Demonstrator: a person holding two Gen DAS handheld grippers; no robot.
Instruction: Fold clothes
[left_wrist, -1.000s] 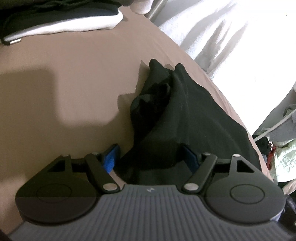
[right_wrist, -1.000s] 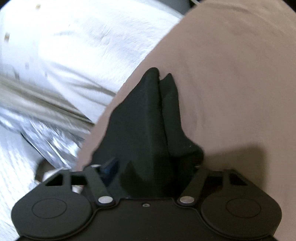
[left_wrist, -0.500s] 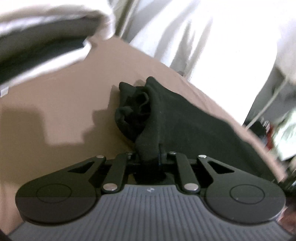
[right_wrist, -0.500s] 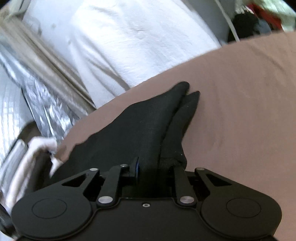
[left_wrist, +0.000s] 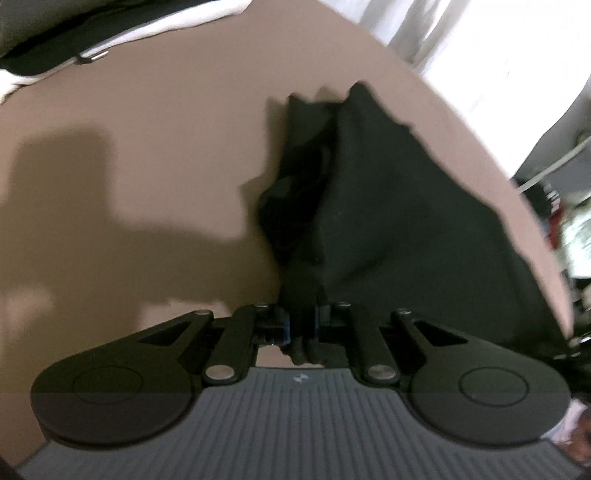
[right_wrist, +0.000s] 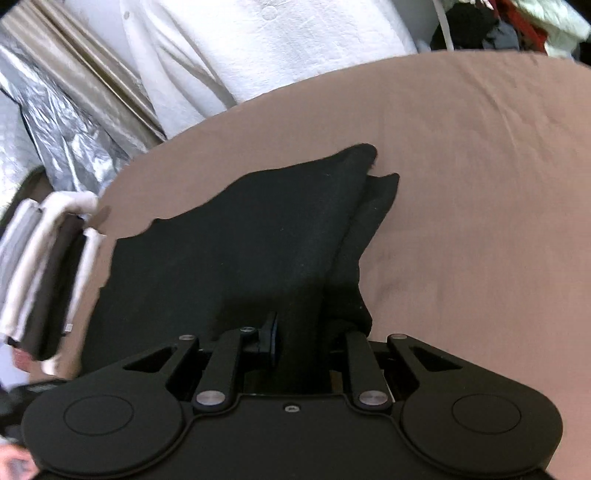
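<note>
A black garment (left_wrist: 388, 206) lies bunched on the brown sheet (left_wrist: 147, 129), its near end lifted. My left gripper (left_wrist: 303, 321) has a fold of this cloth pinched between its blue pads, and the jaws are opening slightly with the cloth still between them. In the right wrist view the same black garment (right_wrist: 258, 236) rises from the sheet (right_wrist: 480, 184) into my right gripper (right_wrist: 306, 332), which is shut on a thick fold. The garment's far corner points away in two layers.
A stack of folded white and dark clothes (left_wrist: 55, 40) sits at the far left of the bed, also visible in the right wrist view as the stack (right_wrist: 48, 266). White fabric (right_wrist: 277, 55) and silver foil (right_wrist: 55, 122) lie beyond the bed edge. Loose clothes (right_wrist: 498, 26) are piled at the back right.
Both grippers closed on the black garment's near edge and lifted it. The cloth now stretches up from the sheet, and both views have swung.
</note>
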